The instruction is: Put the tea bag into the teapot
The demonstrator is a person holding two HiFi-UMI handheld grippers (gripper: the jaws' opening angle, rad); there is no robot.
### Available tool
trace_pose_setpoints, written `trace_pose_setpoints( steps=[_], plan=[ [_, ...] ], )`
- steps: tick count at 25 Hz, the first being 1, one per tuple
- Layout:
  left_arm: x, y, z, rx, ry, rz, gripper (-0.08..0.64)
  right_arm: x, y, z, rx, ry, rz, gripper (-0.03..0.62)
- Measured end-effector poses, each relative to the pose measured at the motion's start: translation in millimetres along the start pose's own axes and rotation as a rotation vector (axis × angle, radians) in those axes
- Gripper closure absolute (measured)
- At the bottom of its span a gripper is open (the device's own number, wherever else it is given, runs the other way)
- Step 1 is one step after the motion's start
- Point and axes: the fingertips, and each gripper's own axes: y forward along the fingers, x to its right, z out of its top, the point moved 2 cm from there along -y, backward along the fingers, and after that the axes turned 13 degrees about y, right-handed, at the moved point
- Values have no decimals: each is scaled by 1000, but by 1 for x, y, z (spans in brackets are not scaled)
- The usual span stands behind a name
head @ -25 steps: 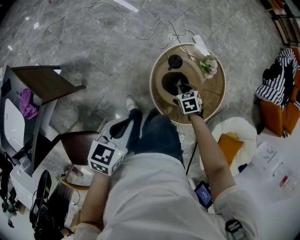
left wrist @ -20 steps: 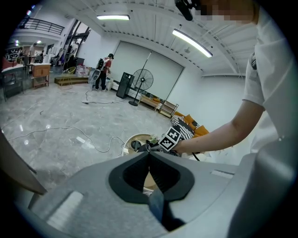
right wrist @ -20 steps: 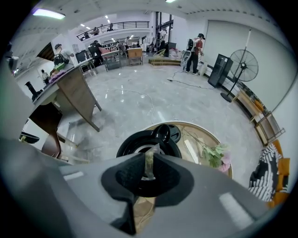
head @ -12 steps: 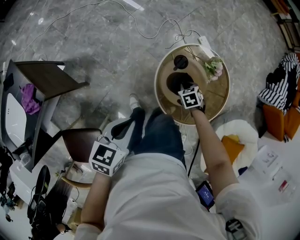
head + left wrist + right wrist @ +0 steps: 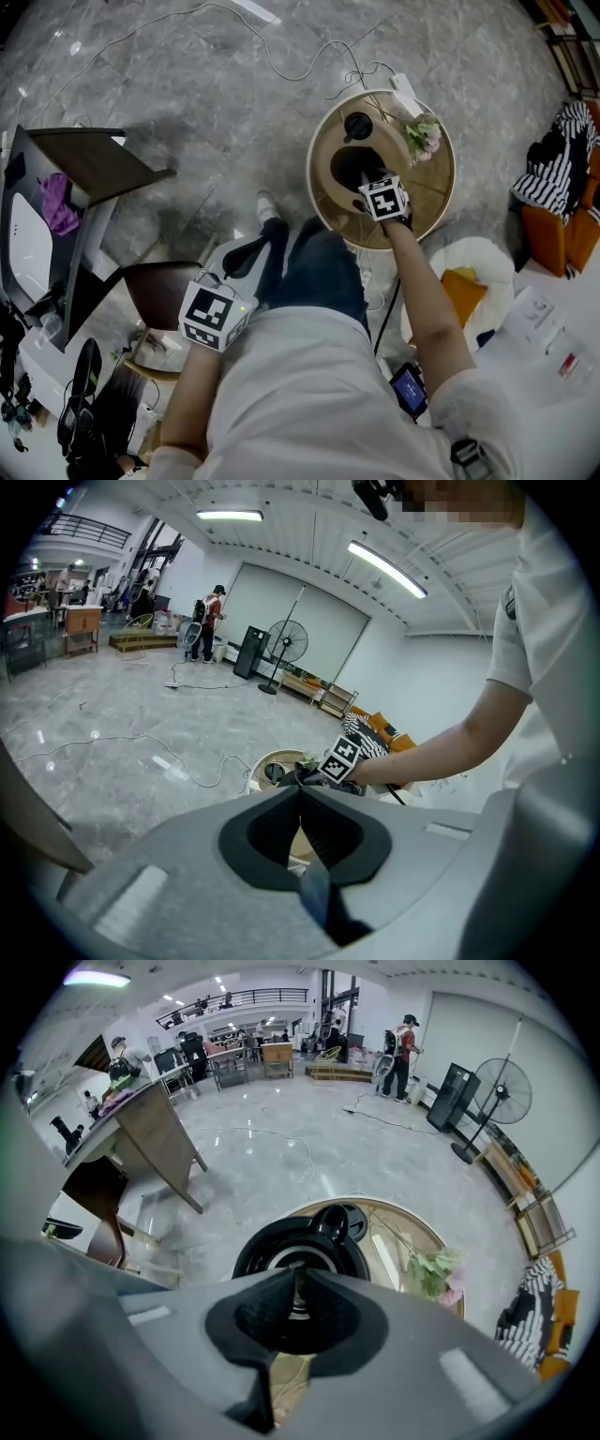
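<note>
Head view: round black teapot [image 5: 347,165] (open-topped)

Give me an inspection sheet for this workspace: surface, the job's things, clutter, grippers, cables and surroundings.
Surface: round wooden table with a pale rim, on a grey stone floor.
Job's things: black teapot open on the table, lid lying near it; tea bag not made out.
Clutter: flower sprig on the table.
Grippers: right gripper points down over the teapot's mouth; its jaws have just been closing to a narrow slit, and whether anything is between them cannot be told. Left gripper shut, empty, off the table.
Cables: white cable across the floor towards the table.
Surroundings: dark desk, striped garment, standing fan.
</note>
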Motion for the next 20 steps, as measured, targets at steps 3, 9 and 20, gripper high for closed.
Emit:
trace_pose_setpoints(
  steps=[3,9,20],
  plan=[
    [-2,0,3,10,14,-13,552,0,-12,-1,19,28,-7,551],
    [-4,6,21,29,59,-51,552,-4,-49,5,115,99,3,551],
    [12,43,83,104,121,-126,552,-16,-170,36,353,171,70,589]
  ],
)
